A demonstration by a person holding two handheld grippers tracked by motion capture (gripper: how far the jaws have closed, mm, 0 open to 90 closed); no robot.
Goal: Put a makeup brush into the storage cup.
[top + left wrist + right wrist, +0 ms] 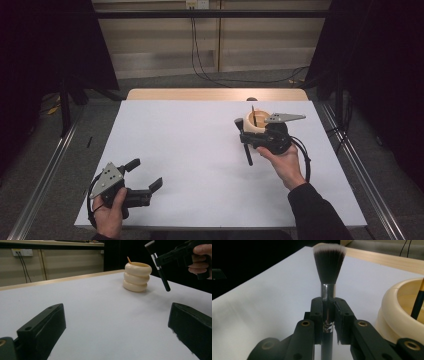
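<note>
One makeup brush (pixel 329 270) pinched in right claw (pixel 242 131), beside ribbed holder (pixel 137 276); left claw (pixel 148 179) spread. Risk: handle catches holder rim, tips it.

Tool (pixel 328 325) clamps makeup brush (pixel 329 262) upright beside cream holder (pixel 398 312).

White tabletop (pixel 190 165) on a light wood table, wood edge (pixel 215 94) showing at the far side. Grey carpet floor (pixel 95 125) all around. Metal rails (pixel 42 185) run along the floor on both sides of the table. Back wall is beige panelling (pixel 165 40) with a wall socket (pixel 196 4) near the top and black cables (pixel 200 60) hanging down to the floor. Black curtains (pixel 45 45) left and right. Lighting dim, even.
</note>
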